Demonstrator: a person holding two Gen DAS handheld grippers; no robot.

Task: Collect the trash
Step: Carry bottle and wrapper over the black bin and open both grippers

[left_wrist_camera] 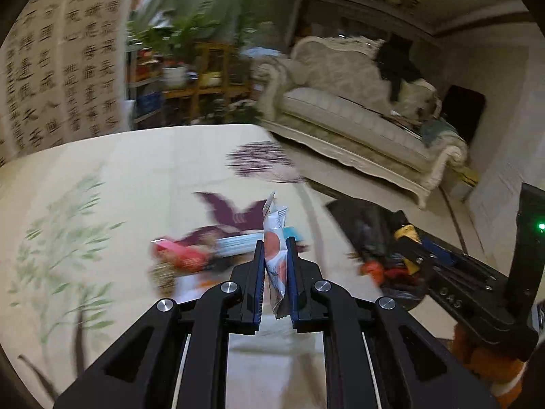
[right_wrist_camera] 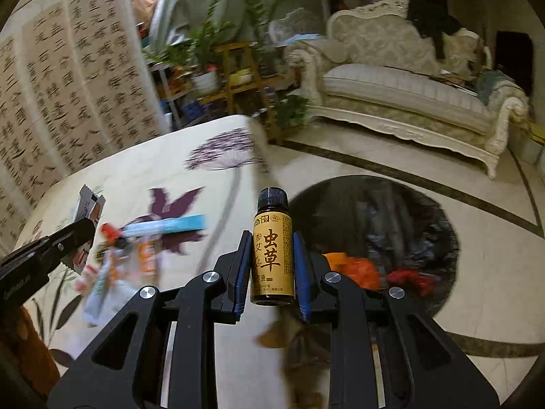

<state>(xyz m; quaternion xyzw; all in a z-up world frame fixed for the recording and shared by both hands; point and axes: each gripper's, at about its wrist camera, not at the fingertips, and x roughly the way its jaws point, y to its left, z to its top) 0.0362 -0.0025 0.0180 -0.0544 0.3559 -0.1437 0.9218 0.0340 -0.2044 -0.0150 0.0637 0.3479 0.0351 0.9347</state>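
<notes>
My left gripper (left_wrist_camera: 275, 242) is shut on a white wrapper with orange print (left_wrist_camera: 274, 255), which stands upright between the blue pads above the table. My right gripper (right_wrist_camera: 269, 237) is shut on a small brown bottle with a gold label and black cap (right_wrist_camera: 272, 248), held upright beyond the table's edge. Behind and below the bottle gapes a black trash bag (right_wrist_camera: 374, 225) with orange and red scraps inside. In the right wrist view the left gripper (right_wrist_camera: 89, 220) shows at the left, wrapper (right_wrist_camera: 88, 201) in its tips. Several more wrappers (right_wrist_camera: 163, 226) lie blurred on the table.
The table wears a cream cloth with purple flowers and green leaves (left_wrist_camera: 102, 177). A pale sofa (right_wrist_camera: 402, 92) stands across the tiled floor. Potted plants on wooden shelves (right_wrist_camera: 235, 71) and a calligraphy screen (right_wrist_camera: 68, 85) stand behind the table. The right gripper's body (left_wrist_camera: 477, 289) sits at the right.
</notes>
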